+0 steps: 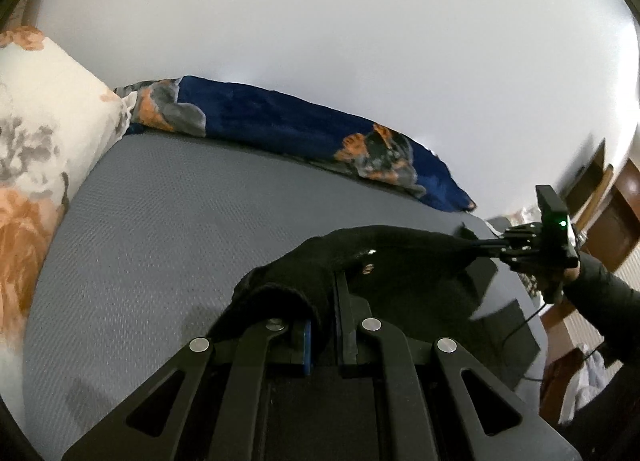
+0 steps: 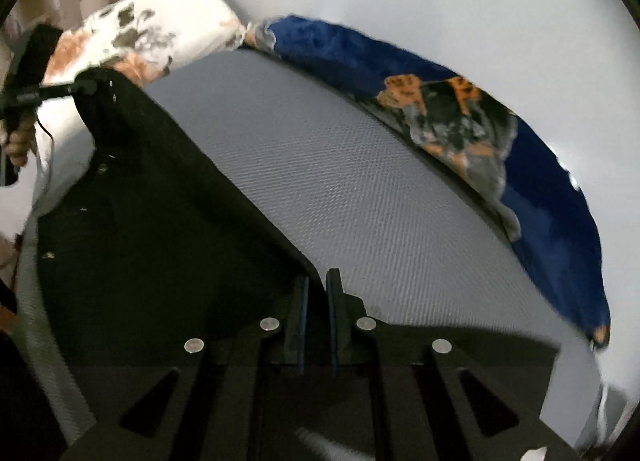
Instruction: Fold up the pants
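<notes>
The black pants (image 1: 400, 261) hang stretched between my two grippers above a grey bed. In the left wrist view my left gripper (image 1: 326, 301) is shut on one corner of the pants, and cloth drapes over its left finger. At the right of that view my right gripper (image 1: 486, 243) pinches the other end. In the right wrist view the pants (image 2: 160, 221) spread dark across the left half. My right gripper (image 2: 317, 281) is shut on their edge. My left gripper (image 2: 80, 88) holds the far corner at the upper left.
The grey textured mattress (image 1: 180, 221) (image 2: 320, 161) lies below. A blue flowered blanket (image 1: 280, 121) (image 2: 360, 57) runs along the white wall. A white floral pillow (image 1: 40, 121) (image 2: 160, 29) sits at one end. Wooden furniture (image 1: 616, 221) stands beyond the bed; a dark sleeve (image 1: 600, 293) shows there.
</notes>
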